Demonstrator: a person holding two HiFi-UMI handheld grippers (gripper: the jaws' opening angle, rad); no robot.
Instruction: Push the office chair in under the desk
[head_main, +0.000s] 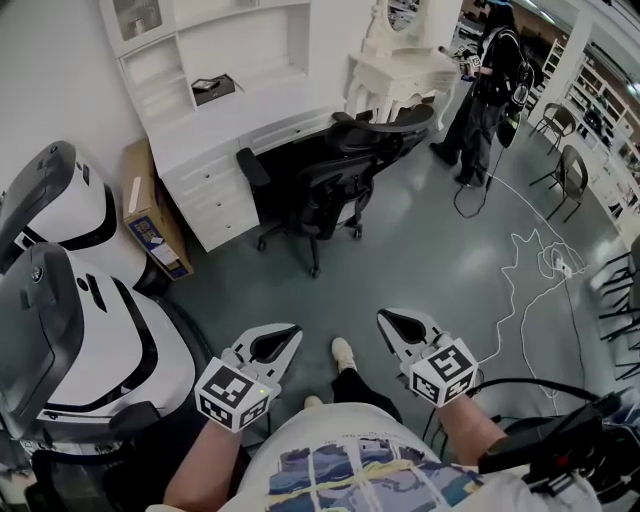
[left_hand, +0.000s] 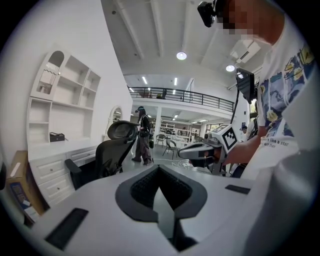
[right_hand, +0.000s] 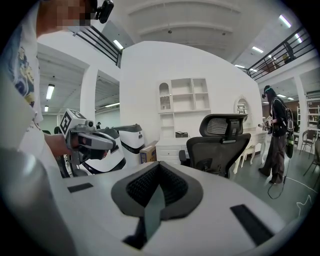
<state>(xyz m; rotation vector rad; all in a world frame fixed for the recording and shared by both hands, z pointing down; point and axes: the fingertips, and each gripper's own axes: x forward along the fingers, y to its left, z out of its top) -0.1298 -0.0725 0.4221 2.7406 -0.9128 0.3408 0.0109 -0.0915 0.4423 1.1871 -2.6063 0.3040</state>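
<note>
The black mesh office chair (head_main: 335, 170) stands on the grey floor with its seat tucked partly under the white desk (head_main: 235, 125), its back toward me. It shows too in the left gripper view as the chair (left_hand: 107, 150) and in the right gripper view as the chair (right_hand: 220, 145). My left gripper (head_main: 283, 335) and right gripper (head_main: 393, 322) are held side by side well short of the chair, both shut and holding nothing. Each sees the other: the right gripper (left_hand: 186, 151) and the left gripper (right_hand: 112, 144).
A white and grey machine (head_main: 70, 330) bulks at my left. A cardboard box (head_main: 150, 215) leans by the desk drawers. A person (head_main: 490, 90) stands at the back right, with white cable (head_main: 530, 270) looping over the floor. Chairs (head_main: 565, 150) stand at the far right.
</note>
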